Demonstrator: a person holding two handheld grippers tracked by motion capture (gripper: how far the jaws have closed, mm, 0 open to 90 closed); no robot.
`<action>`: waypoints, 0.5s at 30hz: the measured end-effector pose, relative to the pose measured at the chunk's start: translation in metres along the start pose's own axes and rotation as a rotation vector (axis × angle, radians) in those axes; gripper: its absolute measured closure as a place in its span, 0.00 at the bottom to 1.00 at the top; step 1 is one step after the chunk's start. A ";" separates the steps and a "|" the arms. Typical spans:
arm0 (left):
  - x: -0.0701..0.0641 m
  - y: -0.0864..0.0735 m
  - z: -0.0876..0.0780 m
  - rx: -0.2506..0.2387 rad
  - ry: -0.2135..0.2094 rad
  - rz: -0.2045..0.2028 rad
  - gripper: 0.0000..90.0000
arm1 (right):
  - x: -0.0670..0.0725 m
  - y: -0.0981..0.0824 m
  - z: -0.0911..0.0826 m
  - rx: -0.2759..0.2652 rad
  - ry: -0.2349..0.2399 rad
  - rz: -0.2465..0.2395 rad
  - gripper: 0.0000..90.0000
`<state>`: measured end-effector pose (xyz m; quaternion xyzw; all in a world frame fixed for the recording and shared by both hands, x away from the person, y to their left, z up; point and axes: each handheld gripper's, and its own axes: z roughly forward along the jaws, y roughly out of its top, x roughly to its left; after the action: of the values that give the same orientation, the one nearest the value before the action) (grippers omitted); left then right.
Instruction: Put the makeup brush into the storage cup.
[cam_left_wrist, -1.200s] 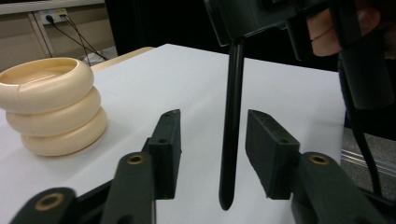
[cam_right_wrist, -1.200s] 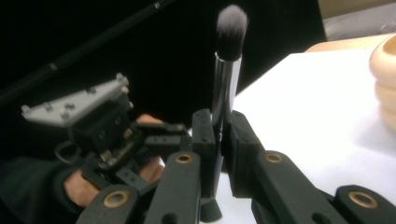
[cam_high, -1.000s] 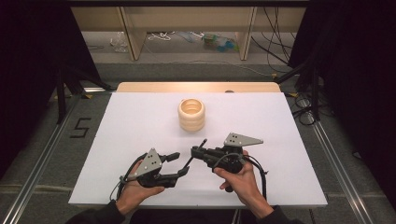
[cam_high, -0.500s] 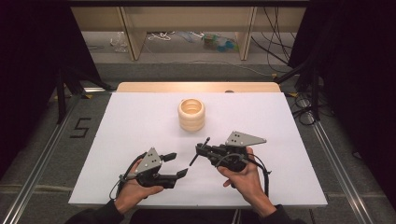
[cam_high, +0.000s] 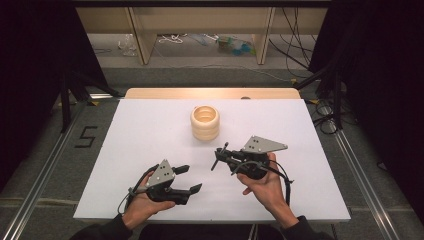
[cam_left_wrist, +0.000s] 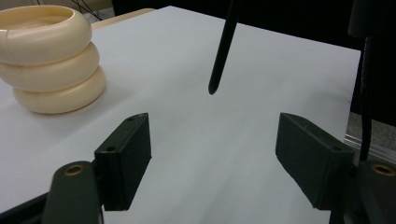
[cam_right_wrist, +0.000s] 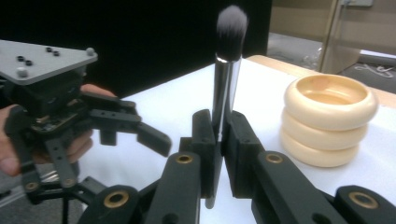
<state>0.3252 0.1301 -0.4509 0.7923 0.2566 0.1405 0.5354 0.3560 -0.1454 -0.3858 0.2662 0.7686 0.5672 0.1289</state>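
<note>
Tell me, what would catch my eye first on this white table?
Probably the cream ribbed holder, which stands alone toward the far middle of the white table. Nearer the person, the right gripper is clamped on a makeup brush, bristles up. The left gripper sits apart from it, jaws just opened wide with nothing between them.

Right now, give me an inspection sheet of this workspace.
Surface: white table, bare around the things.
Job's things: brush upright in the right gripper, bristles up; cream ringed holder stands apart, mid-table.
Clutter: nothing seen.
Grippers: right gripper shut on the brush handle; left gripper has just been opening, nothing between its jaws.
Cables: one trails from each gripper; a cable bundle lies on the floor at the right.
Surroundings: wooden shelf legs behind, dark curtains at both sides.
</note>
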 end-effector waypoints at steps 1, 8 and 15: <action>-0.001 0.000 0.000 0.005 0.009 0.000 0.28 | -0.001 0.001 0.000 0.001 -0.010 -0.006 0.93; 0.001 -0.002 0.002 0.019 0.022 -0.008 0.25 | -0.011 0.007 0.003 0.003 -0.036 -0.015 0.93; 0.002 -0.002 0.000 0.004 0.039 -0.048 0.25 | -0.023 0.012 0.009 0.011 -0.069 -0.017 0.93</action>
<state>0.3269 0.1317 -0.4527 0.7840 0.2863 0.1423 0.5321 0.3827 -0.1480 -0.3795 0.2795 0.7690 0.5525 0.1588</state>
